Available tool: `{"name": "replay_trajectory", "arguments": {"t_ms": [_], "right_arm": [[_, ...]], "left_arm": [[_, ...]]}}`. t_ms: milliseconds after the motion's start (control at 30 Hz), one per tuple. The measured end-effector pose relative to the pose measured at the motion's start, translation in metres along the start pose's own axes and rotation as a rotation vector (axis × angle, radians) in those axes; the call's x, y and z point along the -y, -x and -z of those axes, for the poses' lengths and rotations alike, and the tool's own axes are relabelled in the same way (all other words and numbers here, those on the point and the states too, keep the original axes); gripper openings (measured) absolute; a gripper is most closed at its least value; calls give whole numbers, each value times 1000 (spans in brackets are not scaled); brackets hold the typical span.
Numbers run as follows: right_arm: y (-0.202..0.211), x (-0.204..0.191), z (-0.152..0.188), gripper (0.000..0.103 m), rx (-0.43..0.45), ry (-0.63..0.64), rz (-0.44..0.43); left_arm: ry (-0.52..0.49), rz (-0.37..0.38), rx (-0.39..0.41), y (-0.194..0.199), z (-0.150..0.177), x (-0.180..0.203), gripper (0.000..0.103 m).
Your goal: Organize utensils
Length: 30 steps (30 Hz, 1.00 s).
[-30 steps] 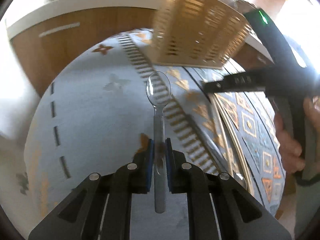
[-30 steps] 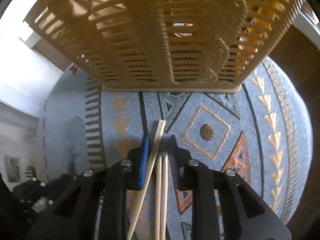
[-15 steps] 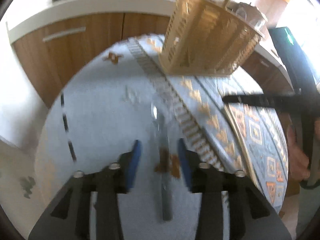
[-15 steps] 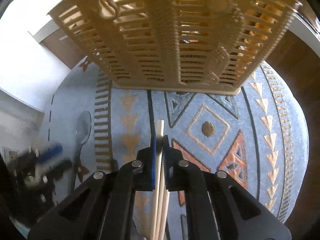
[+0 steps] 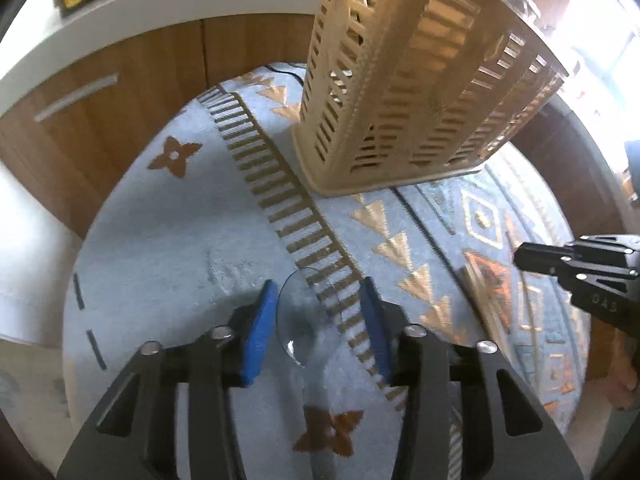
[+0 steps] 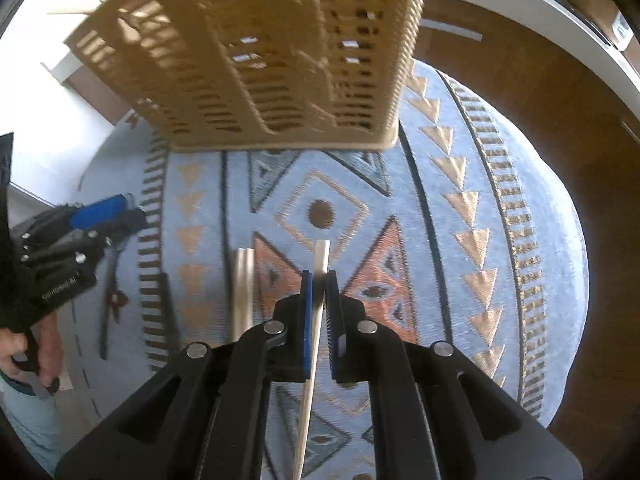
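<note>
Right gripper [image 6: 318, 280] pinches one pale wooden chopstick [image 6: 316, 320]; lift it tip-up into the beige slotted plastic caddy [image 6: 256, 52], while your left gripper [image 5: 318, 320] gapes wide, empty, over the clear plastic spoon [image 5: 298, 320].

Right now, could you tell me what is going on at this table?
A person is sorting utensils toward the beige slotted basket. The right hand-held gripper is shut on one wooden chopstick; two more chopsticks lie on the patterned cloth beside it. The left hand-held gripper is open, with a clear plastic spoon lying on the cloth between its fingers.
</note>
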State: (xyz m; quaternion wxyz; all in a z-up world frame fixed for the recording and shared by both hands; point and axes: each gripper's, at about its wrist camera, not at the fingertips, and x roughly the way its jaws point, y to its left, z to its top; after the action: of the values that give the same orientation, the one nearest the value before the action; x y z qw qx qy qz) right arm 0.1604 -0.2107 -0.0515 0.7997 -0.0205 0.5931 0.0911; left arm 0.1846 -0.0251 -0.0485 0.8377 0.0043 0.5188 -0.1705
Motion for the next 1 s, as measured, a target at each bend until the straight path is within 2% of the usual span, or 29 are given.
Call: {"name": "replay_trajectory", "arguments": {"t_ms": [33,100,233,400,467,533,600,767,867,900,933,1000], "right_arm": [[-3,3,0,5,-10,-6,-6],[-4,8,3,6,-28,-11,-30],[-6,14,5,11,-57,-16,-25],[-7,25,6,15,-92,-61,-93],[0,38,10,20,-98,-59,-102],[2,41,11,33,-106,-61,-106],[3,37,10,38,-104,-58,-96],[-1,7,16,37,-85,27,18],[0,-10,23,23,-63,108,116],[1,-14,25,12,-65,112,98],[1,-16,26,8,-67,113,92],[3,-17,27,5,-62,113,80]], "left_arm": [[-15,-21,4,-2,-1,1,30],[-15,-15,11,-3,-1,-1,29],[3,12,24,0,1,-7,29],[20,50,37,3,2,-13,29],[24,61,37,4,4,-15,29],[27,74,32,4,4,-16,29],[26,81,26,3,4,-16,29],[12,85,36,10,3,-14,29],[0,83,47,15,5,-9,29],[-4,79,54,17,6,-8,29],[-8,78,68,19,7,-6,29],[-9,85,100,24,9,-4,29]]}}
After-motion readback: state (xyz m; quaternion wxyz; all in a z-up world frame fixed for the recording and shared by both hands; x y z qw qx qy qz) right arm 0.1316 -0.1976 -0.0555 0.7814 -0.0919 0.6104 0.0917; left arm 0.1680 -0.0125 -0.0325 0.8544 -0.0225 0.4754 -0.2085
